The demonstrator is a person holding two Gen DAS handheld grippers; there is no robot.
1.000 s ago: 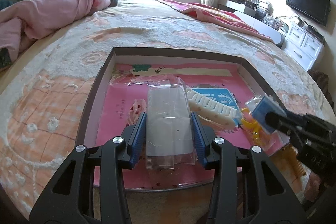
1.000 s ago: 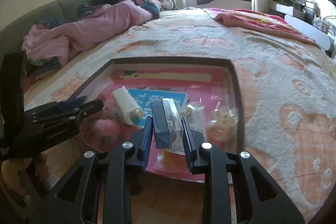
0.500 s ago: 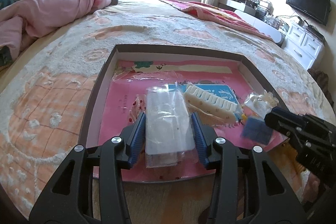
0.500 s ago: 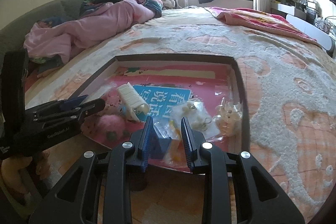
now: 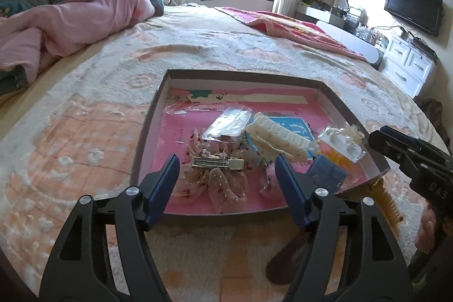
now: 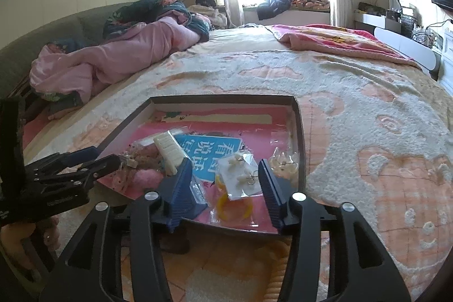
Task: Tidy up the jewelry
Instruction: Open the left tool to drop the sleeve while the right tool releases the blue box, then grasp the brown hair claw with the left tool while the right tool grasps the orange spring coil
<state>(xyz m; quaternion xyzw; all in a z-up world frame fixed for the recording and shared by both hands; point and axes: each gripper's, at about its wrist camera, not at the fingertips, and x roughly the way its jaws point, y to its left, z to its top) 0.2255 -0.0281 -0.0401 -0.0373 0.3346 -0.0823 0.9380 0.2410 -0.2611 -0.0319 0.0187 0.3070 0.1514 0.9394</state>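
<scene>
Both tools hover at the near edge of a shallow dark-walled box with a pink floor (image 5: 147, 129) on the bed. The left tool (image 5: 226, 183) and right tool (image 6: 226, 183) are opening with nothing gripped. The jewelry lies inside: a clear plastic packet (image 5: 228, 125), a small blue box (image 5: 327, 174), a bagged pair of earrings (image 6: 242, 174). This looks like a drop-off step; next comes another pickup.

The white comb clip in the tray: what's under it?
The white comb clip lies across a blue printed card on the tray's pink lining. Its near end overlaps the lace bow clip. Whatever sits directly beneath stays hidden.
</scene>
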